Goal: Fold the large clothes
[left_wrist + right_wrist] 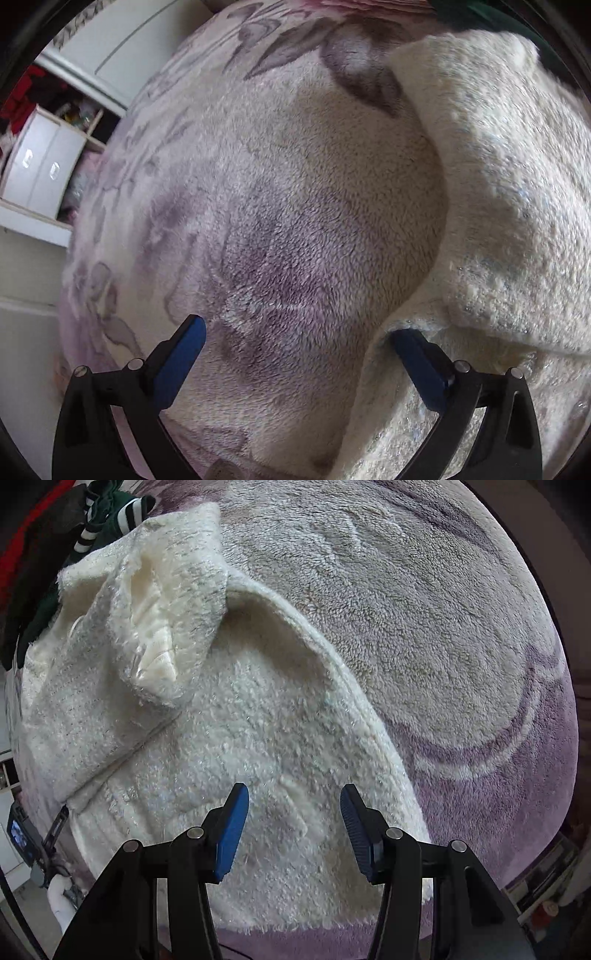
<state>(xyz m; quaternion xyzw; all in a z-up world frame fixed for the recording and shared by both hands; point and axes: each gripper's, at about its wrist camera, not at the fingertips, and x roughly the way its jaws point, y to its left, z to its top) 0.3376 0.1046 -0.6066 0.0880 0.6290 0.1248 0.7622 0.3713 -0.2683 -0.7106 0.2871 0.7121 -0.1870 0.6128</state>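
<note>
While both grippers point steeply down over a bed covered by a floral blanket (280, 206), the left gripper (295, 343) hangs with jaws spread wide, empty, beside the cream fuzzy coat's (229, 716) edge. Above the coat's hem, the right gripper (293, 812) is half parted, holding nothing.

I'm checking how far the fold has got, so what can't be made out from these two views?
- White fluffy garment: its far end lies under the dark green clothes in the right wrist view.
- Its right part is blurred and cut by the left wrist view's edge.
- Shelf contents: too small, at the rim.
</note>
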